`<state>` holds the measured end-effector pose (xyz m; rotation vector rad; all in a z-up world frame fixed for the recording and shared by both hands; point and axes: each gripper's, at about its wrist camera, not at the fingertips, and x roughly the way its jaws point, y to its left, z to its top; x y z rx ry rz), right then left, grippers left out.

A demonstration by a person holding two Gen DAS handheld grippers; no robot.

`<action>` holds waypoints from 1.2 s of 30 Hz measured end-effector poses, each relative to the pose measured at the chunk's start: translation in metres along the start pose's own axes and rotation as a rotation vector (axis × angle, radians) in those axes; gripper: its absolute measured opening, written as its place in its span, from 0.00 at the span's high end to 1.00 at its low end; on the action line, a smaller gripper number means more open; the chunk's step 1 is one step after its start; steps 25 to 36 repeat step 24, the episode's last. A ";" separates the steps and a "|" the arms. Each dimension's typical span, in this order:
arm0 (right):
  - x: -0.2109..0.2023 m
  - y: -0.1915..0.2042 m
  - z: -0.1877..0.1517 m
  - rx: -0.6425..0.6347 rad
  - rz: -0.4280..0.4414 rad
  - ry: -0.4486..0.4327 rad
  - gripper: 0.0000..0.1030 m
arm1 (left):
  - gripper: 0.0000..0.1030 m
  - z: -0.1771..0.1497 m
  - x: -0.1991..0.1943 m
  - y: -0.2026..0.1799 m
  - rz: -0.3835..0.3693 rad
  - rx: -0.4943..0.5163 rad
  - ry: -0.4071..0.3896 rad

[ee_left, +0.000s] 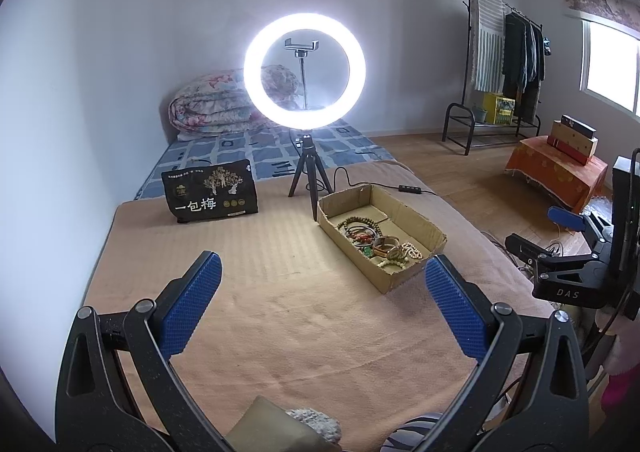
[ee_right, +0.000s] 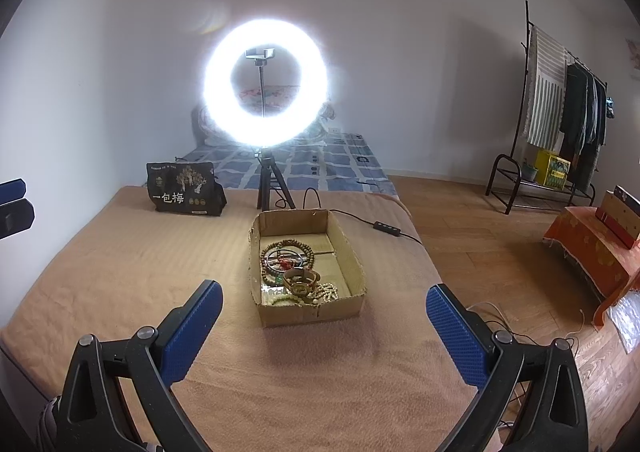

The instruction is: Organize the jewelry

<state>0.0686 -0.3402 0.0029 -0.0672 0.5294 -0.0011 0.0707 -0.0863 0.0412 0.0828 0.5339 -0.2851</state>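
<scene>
An open cardboard box (ee_left: 416, 218) (ee_right: 352, 256) sits on a tan blanket (ee_left: 280, 312) (ee_right: 140, 272). Inside lies a pile of jewelry (ee_left: 378, 242) (ee_right: 294, 272): dark bead strings, bangles, a gold watch, pale bead bracelets. My left gripper (ee_left: 322, 280) is open and empty, above the blanket to the near left of the box. My right gripper (ee_right: 324, 306) is open and empty, just in front of the box's near wall. In the left wrist view the right gripper's body (ee_left: 576, 252) shows at the right edge.
A lit ring light on a small tripod (ee_left: 305, 72) (ee_right: 266, 82) stands behind the box, its cable and switch (ee_right: 386, 227) trailing right. A black snack bag (ee_left: 210, 192) (ee_right: 184, 190) stands at the back left. Beyond are a folded quilt (ee_left: 208, 104), clothes rack (ee_left: 504, 64) and an orange-covered stand (ee_left: 560, 170).
</scene>
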 end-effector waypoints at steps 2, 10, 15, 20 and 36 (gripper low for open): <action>0.000 -0.001 0.000 0.005 0.002 0.002 0.00 | 0.00 0.000 0.001 0.000 0.000 0.001 0.001; 0.002 -0.004 0.000 0.011 0.004 0.007 0.00 | 0.00 -0.002 0.000 0.003 0.005 -0.016 0.016; 0.002 -0.005 0.000 0.017 0.010 0.007 0.00 | 0.00 -0.001 0.000 0.004 0.009 -0.010 0.012; 0.004 -0.007 -0.001 0.033 0.015 0.011 0.00 | 0.00 -0.002 -0.001 0.004 0.021 -0.011 -0.002; 0.005 -0.009 -0.002 0.043 0.015 0.012 0.00 | 0.00 -0.004 0.000 0.004 0.036 -0.018 -0.009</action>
